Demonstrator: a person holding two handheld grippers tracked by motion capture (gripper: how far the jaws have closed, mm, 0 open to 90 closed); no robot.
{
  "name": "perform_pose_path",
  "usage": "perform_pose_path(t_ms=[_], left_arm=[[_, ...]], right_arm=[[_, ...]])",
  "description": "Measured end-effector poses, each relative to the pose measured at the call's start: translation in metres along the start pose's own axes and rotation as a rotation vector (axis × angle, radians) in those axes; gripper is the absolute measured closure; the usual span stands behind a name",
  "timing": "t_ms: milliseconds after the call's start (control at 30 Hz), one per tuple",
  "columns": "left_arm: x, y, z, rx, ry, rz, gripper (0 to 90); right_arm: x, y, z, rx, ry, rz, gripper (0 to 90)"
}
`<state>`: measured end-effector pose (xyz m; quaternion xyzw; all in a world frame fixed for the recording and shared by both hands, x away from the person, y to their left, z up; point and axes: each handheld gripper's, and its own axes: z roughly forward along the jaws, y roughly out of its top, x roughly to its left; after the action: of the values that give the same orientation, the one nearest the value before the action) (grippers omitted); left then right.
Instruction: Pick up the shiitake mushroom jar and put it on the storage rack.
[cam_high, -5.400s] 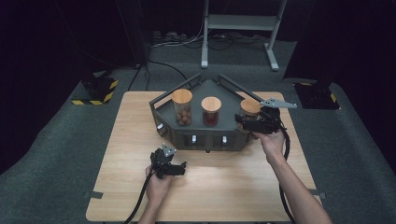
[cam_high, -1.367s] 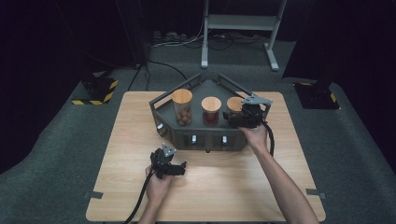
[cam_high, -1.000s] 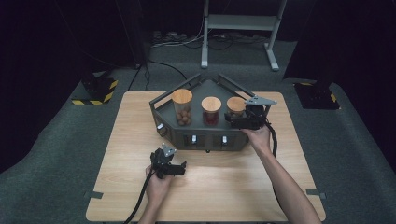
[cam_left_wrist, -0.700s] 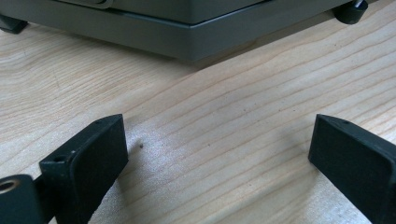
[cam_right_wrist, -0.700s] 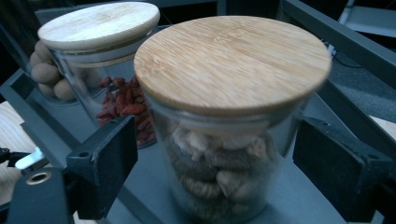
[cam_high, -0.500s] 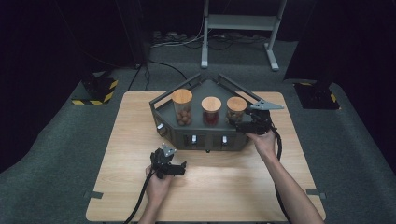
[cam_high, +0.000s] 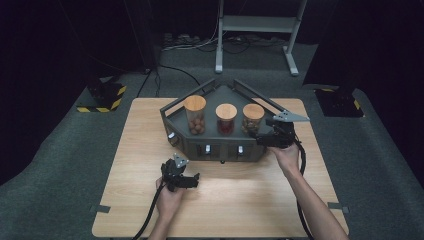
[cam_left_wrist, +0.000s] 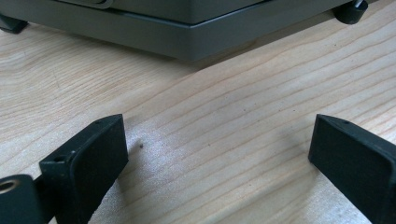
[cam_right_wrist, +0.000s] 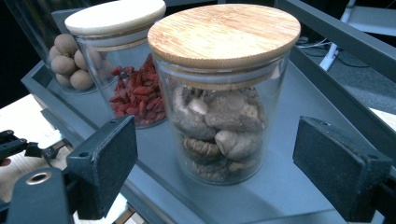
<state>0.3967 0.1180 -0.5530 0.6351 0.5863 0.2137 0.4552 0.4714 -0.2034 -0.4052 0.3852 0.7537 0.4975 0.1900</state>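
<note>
A grey rack (cam_high: 220, 148) holds three glass jars with wooden lids. The right jar (cam_high: 253, 118) holds beige dried pieces. My right gripper (cam_high: 261, 138) is just to its right, open, pointing at it. In the right gripper view the jar (cam_right_wrist: 224, 116) stands upright between the spread jaws of my right gripper (cam_right_wrist: 217, 144), and neither pad touches it. The middle jar (cam_right_wrist: 130, 88) holds red berries and the left jar (cam_right_wrist: 70, 60) brown balls. My left gripper (cam_high: 188, 178) rests open on the table in front of the rack, and the left gripper (cam_left_wrist: 217, 140) has bare wood between its jaws.
The rack's raised side rails (cam_right_wrist: 336, 32) run behind and beside the jars. Its front base (cam_left_wrist: 187, 37) and a foot (cam_left_wrist: 348, 11) lie just ahead of the left gripper. The wooden table (cam_high: 250, 200) sits on dark carpet, with a metal stand (cam_high: 255, 30) behind.
My right gripper has drawn back to the right and toward the person, away from the right jar, which stays upright on the rack. The left gripper has not moved.
</note>
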Motion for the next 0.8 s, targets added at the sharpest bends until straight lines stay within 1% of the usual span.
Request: perform_pose_path(t_ms=[167, 600, 800], left_arm=[[0.0, 0.0, 0.0, 0.001, 0.0, 0.001, 4.5], [0.0, 0.0, 0.0, -0.001, 0.001, -0.001, 4.5], [0.0, 0.0, 0.0, -0.001, 0.001, -0.001, 4.4]], right_arm=[[-0.001, -0.004, -0.004, 0.003, 0.0, -0.001, 13.7], [-0.003, -0.013, -0.015, -0.022, 0.002, 0.017, 13.9], [-0.004, -0.018, -0.021, -0.023, -0.001, 0.018, 14.1]])
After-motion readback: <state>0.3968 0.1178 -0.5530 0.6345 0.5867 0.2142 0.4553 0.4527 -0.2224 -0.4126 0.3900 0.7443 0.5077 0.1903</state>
